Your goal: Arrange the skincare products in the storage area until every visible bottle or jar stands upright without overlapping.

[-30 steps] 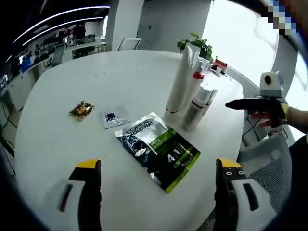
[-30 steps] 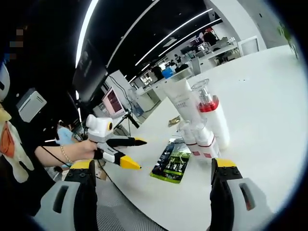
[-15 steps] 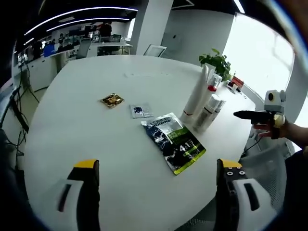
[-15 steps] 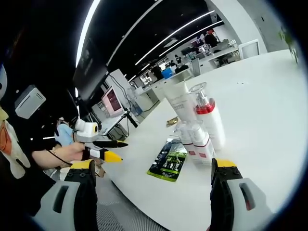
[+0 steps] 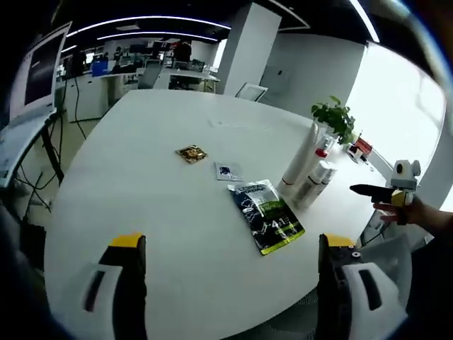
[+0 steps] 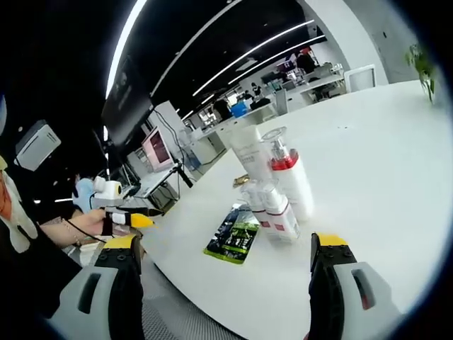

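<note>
- A round white counter [image 5: 141, 212] carries every product; in both views it now shows more of itself than a second ago, as the cameras have drawn back from it.
- The left hand-held gripper [image 5: 230, 265] hangs short of the near edge, jaws wide apart and empty; in the right gripper view it [image 6: 131, 218] shows small at far left, carried off toward the person.
- The right hand-held gripper [image 6: 225, 265] is likewise spread and empty, short of the counter's edge; in the left gripper view it [image 5: 375, 191] sits off the counter's right side.
- The bottles [image 6: 272, 188] stand upright in a tight cluster toward the counter's right side, a tall tube, a red-collared pump bottle and two smaller ones, touching or nearly so.
- A dark-and-green sachet [image 5: 267, 216] lies flat just beside them.
- Two small packets [image 5: 191, 153] lie apart, farther in.
- With both tools pulled away and nothing toppled, the standing job looks done or nearly so.
</note>
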A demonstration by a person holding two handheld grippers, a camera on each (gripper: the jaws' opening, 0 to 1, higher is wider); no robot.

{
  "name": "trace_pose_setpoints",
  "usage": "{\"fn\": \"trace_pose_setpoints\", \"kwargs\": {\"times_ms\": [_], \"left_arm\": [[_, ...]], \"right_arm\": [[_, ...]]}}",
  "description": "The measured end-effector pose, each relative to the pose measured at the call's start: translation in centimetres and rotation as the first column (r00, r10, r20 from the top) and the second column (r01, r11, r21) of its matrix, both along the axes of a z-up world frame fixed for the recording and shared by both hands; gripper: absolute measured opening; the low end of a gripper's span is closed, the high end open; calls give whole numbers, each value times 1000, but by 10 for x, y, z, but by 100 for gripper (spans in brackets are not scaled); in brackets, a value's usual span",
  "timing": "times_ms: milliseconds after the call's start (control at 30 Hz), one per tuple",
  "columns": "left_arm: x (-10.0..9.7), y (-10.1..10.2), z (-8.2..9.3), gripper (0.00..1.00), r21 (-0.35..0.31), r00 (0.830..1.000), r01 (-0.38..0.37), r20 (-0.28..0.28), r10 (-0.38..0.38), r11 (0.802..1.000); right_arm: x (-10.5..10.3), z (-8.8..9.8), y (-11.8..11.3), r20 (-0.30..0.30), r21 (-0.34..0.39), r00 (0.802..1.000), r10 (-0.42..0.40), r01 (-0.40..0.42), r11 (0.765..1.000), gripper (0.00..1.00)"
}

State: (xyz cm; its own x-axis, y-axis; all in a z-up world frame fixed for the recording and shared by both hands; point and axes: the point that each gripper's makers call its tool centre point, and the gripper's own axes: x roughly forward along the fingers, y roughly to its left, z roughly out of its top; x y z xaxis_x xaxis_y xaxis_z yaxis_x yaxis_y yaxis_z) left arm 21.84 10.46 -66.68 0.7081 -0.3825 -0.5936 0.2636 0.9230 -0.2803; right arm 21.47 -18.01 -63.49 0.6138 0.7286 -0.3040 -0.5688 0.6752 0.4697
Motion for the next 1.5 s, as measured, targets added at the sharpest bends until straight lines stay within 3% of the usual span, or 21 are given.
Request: {"fn": "trace_pose_setpoints", "kwargs": {"times_ms": [467, 967, 1300, 1500], "left_arm": [[16, -7, 6, 99, 6, 1000, 17, 4, -17, 1000], [66, -36, 2, 97, 63, 993, 118, -13, -117, 991], [92, -47, -16, 95, 105, 986, 159, -63, -153, 982], [107, -70, -36, 94, 112, 975, 201, -117, -188, 973]], "right_arm": [[0, -7, -3, -18, -9, 1000, -13, 13, 1000, 100], [12, -15, 9, -44, -11, 999, -7, 7, 1000, 100], [11, -24, 11, -74, -27, 997, 0, -2, 1000, 100], [15, -32, 8, -91, -28, 996, -5, 3, 1000, 100]]}}
